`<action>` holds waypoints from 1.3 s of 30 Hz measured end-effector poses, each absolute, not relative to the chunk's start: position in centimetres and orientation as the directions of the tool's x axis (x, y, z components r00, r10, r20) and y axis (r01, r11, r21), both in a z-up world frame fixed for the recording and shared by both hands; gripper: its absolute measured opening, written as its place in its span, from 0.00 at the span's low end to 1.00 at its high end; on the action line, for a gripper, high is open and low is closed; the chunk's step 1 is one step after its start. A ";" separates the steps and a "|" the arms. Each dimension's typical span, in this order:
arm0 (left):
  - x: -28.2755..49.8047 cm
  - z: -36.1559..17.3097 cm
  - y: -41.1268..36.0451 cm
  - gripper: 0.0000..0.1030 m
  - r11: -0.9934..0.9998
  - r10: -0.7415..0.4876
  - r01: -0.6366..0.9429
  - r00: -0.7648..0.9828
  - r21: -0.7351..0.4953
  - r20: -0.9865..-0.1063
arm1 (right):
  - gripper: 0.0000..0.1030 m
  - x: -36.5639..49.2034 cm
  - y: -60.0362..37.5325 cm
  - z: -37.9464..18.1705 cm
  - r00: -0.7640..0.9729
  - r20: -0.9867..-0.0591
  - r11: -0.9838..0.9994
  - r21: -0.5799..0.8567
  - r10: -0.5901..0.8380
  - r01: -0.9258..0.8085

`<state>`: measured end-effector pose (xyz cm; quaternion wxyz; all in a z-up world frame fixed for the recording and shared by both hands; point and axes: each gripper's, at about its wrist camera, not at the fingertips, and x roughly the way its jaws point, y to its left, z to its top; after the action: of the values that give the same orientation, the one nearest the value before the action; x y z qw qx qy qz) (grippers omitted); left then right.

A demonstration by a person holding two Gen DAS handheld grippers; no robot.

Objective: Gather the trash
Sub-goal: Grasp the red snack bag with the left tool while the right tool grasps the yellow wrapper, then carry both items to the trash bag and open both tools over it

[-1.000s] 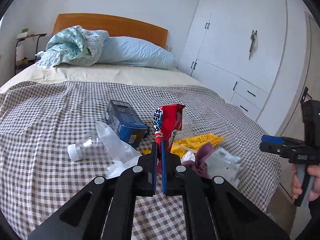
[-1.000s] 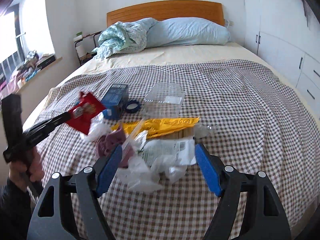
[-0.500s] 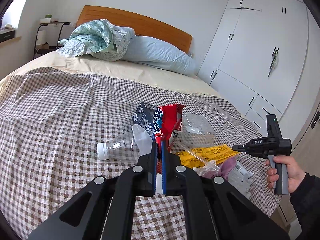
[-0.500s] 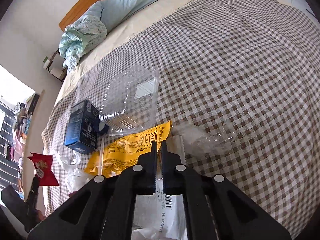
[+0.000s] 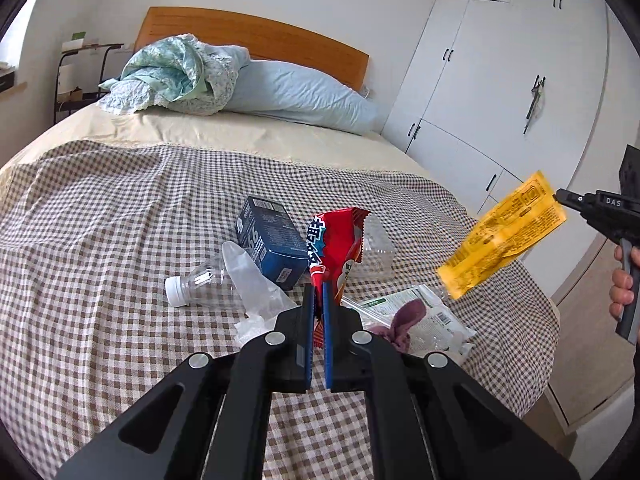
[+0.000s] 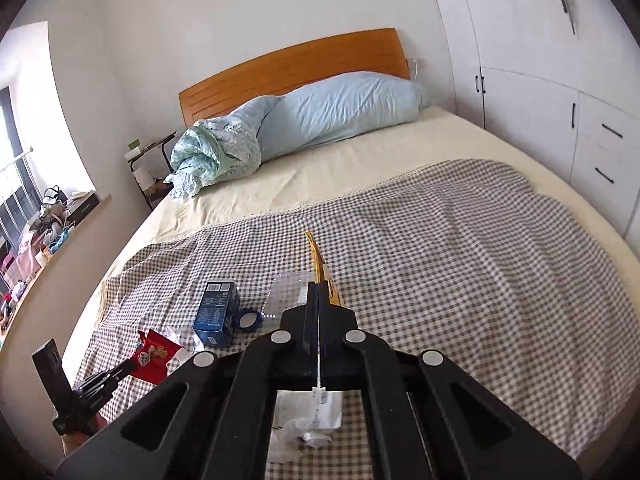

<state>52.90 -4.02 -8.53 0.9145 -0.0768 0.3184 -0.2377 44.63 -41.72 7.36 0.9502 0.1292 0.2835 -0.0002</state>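
- Left hand-held gripper [image 5: 316, 316] has its jaws together, clamped on the lower end of a red snack wrapper [image 5: 336, 244] that stands up from between them.
- Right hand-held gripper [image 6: 319, 300] has just closed: a second ago it hung wide apart over the litter, and now its jaws are pinched on a yellow wrapper [image 5: 500, 236]. The left view shows that wrapper hanging in the air from the tip, clear of the bed.
- Just under and beside the left gripper, on the checked blanket [image 5: 100, 280], lie a crumpled clear bag [image 5: 256, 292], a clear bottle [image 5: 200, 284] with a white cap, and a printed packet [image 5: 416, 312] with something purple on it.
- A little further out sit a dark blue box [image 5: 272, 240] and a clear plastic tray [image 5: 376, 248]; the right view also shows a small blue ring [image 6: 249, 319] beside the box.
- Beyond them are the pillow [image 5: 304, 96] and the wooden headboard [image 5: 256, 36].
- With a wrapper in each gripper, both are full; the likely next step is to carry these off to a bin, which no view shows, and return for the rest.
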 end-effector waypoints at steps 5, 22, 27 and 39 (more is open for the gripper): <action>47.8 -5.2 -8.1 0.01 0.853 -0.520 0.434 0.650 -0.291 -0.555 | 0.00 36.9 -44.2 9.2 0.854 -0.520 0.980 0.170 0.005 0.098; 25.3 -9.0 -33.4 0.01 0.457 -0.668 0.868 0.191 -0.194 -0.719 | 0.00 4.5 -53.5 -6.3 0.669 -0.699 0.923 0.033 -0.254 0.385; 21.4 -12.5 -38.5 0.01 0.372 -0.605 0.913 0.102 -0.167 -0.790 | 0.00 -0.1 -54.5 -15.7 0.543 -0.787 0.896 -0.029 -0.294 0.443; 16.7 -17.6 -45.8 0.01 0.249 -0.461 0.963 0.021 -0.107 -0.887 | 0.00 -5.4 -53.6 -32.7 0.333 -0.924 0.852 0.013 -0.190 0.523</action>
<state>16.73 -45.84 -17.59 0.6555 0.2841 0.4413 -0.5429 -5.35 -53.60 -32.74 0.8013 0.1562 0.5330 -0.2225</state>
